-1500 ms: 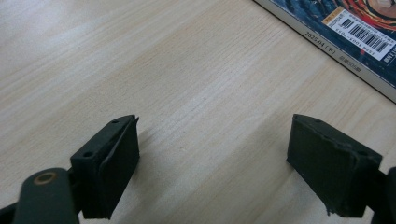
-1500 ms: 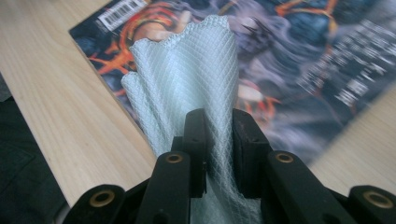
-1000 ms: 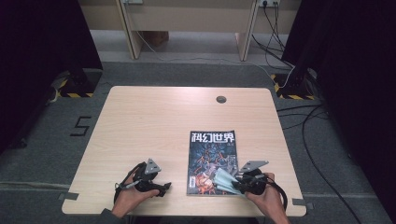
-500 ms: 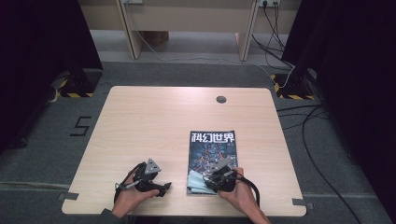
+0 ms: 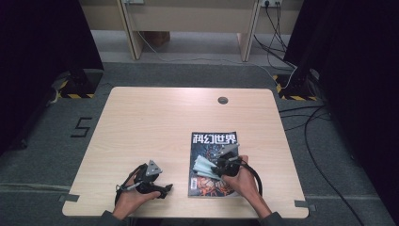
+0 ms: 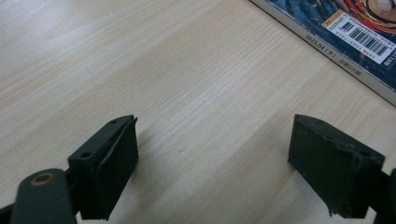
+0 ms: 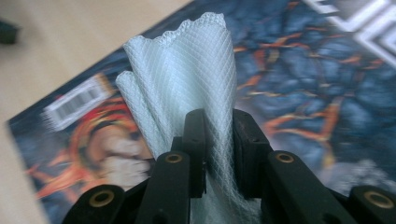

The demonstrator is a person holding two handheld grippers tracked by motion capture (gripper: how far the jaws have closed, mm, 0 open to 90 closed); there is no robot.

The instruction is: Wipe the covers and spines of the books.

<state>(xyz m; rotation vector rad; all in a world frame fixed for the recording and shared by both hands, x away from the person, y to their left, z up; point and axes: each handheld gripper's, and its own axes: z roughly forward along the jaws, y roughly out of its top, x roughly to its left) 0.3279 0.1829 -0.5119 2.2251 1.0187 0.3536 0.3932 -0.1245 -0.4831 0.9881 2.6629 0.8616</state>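
Your right tool (image 7: 218, 154), clenched on the pale blue waffle-textured cloth (image 7: 187, 79), hovers over the near half of the glossy dark-covered magazine (image 5: 212, 162), while your released left tool (image 6: 224, 158) rests leftward on the light wooden surface (image 5: 150, 127).

A pale, mesh-patterned folded cloth (image 7: 187, 79) stands pinched upright over the magazine (image 7: 299, 70).

Curtained recording lab: lone table (image 5: 141, 122), floor cables (image 5: 301, 117)
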